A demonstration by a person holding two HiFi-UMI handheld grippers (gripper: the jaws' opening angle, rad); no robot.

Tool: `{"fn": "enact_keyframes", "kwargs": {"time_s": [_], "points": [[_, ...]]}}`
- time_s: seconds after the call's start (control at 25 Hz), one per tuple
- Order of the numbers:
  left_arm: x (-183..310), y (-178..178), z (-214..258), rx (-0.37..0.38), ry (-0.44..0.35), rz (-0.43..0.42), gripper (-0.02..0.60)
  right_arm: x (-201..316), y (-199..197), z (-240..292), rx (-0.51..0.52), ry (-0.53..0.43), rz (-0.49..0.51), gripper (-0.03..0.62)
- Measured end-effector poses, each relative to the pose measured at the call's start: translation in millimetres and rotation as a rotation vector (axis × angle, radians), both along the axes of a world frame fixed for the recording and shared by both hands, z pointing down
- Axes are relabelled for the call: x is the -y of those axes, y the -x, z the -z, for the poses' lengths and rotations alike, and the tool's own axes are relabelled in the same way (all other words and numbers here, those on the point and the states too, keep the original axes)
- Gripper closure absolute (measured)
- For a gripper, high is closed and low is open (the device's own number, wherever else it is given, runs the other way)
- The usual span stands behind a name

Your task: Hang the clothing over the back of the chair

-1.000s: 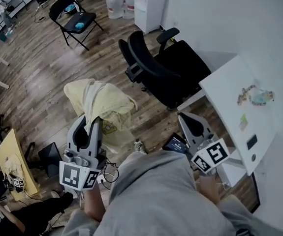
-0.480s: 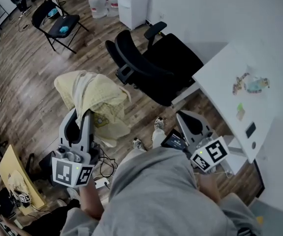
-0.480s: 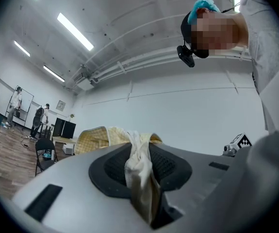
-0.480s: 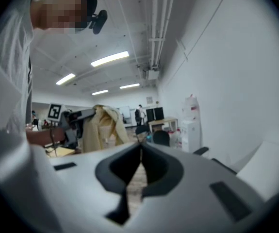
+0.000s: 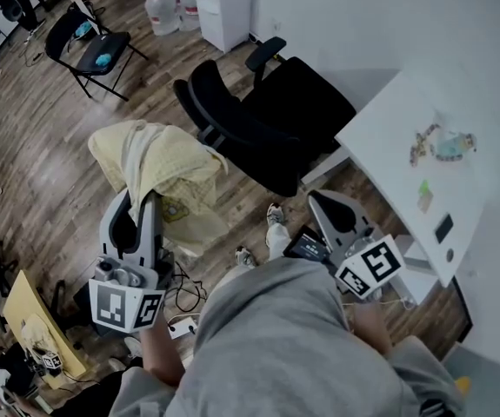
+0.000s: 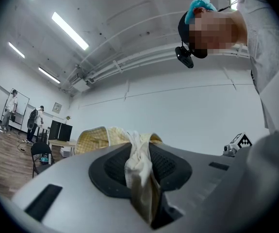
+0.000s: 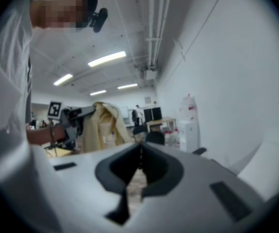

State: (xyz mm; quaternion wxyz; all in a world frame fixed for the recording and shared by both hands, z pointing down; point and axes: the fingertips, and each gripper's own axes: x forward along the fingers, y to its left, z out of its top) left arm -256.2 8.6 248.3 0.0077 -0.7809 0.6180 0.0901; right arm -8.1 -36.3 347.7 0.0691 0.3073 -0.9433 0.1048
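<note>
So the left gripper [image 5: 143,200] clamps the yellow clothing [image 5: 158,159] up high, probably to clear the chair [image 5: 223,115] back, while the right gripper [image 5: 321,200] is closed and empty.

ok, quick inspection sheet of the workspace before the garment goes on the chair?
Surface: wooden floor; white desk at right, a few small items on it.
Job's things: pale yellow garment hangs bunched from the left gripper, apart from the black office chair; chair back bare.
Clutter: folding chair and water jugs, far off.
Grippers: left gripper shut on the garment; right gripper shut, empty.
Cables: loose cables on the floor, in the head view just right of the left gripper.
Surroundings: white wall; white cabinet beyond the chair.
</note>
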Motion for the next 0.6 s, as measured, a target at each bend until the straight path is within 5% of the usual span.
{"fn": "enact_keyframes", "kwargs": {"time_s": [0.6], "points": [[70, -5, 11, 0.036, -0.018, -0.03, 0.469, 70, -4, 4, 0.012, -0.004, -0.027, 0.56]]}}
